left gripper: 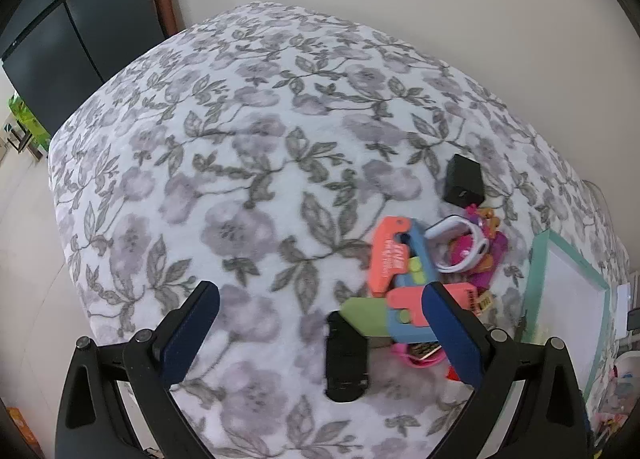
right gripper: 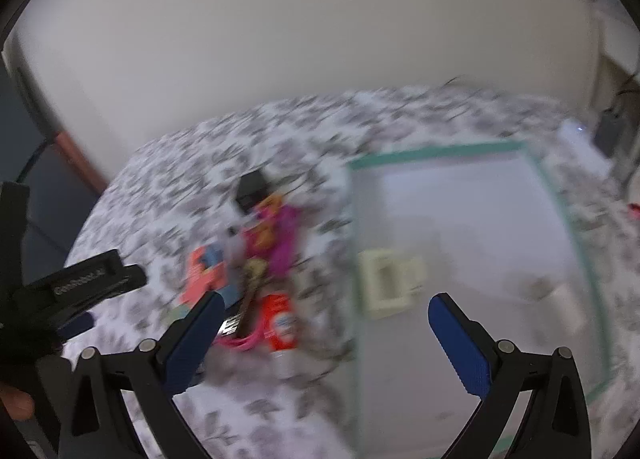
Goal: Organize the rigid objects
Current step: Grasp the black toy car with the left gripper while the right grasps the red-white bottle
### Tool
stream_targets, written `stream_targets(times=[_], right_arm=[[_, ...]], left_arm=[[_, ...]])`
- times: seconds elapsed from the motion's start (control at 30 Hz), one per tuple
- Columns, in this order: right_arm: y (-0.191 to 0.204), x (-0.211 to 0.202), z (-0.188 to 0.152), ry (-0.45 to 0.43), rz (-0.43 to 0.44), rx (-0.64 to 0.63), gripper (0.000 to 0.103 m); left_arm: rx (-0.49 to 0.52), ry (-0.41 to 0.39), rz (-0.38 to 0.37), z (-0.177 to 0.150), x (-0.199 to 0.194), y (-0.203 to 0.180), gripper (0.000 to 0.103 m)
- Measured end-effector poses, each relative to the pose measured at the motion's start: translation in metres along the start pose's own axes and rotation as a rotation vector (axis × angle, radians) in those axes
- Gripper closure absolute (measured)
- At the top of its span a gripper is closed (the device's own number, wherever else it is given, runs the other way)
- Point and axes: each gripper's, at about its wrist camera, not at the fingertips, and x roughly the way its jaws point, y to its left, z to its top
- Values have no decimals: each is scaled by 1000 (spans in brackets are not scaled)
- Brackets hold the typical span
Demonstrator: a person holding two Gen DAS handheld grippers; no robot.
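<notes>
Both claws stand apart and empty: left gripper (left gripper: 322, 311) hovers beside the toy pile (left gripper: 432, 271) on the floral blanket (left gripper: 240, 139). Its black clip (left gripper: 346, 359) looks light, stiff; pinch its long sides. Right gripper (right gripper: 326, 321) faces the teal-rimmed tray (right gripper: 440, 151).

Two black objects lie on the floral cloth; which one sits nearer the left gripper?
The long black bar, lying between the left gripper fingers. The black box sits farther off, beyond the toy pile.
</notes>
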Motion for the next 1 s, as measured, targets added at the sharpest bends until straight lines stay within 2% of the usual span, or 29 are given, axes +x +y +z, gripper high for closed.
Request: stream_targets(times=[0.13, 0.3, 0.57, 0.7, 0.77, 0.9, 1.0], right_arm=[[16, 12, -6, 46, -14, -56, 0], [17, 24, -8, 85, 18, -26, 1], [18, 46, -14, 153, 39, -5, 28], [18, 57, -16, 180, 37, -2, 38], [20, 64, -17, 195, 24, -14, 47], [19, 75, -19, 218, 7, -18, 51], [18, 82, -19, 232, 3, -19, 58]], left_arm=[[-21, 32, -26, 0, 6, 16, 2], [-34, 79, -40, -4, 15, 33, 2], [-59, 131, -96, -11, 27, 47, 2], [-16, 159, -120, -15, 33, 37, 2], [14, 167, -126, -17, 37, 30, 2], [69, 190, -120, -22, 46, 17, 2], [99, 209, -124, -25, 54, 9, 3]])
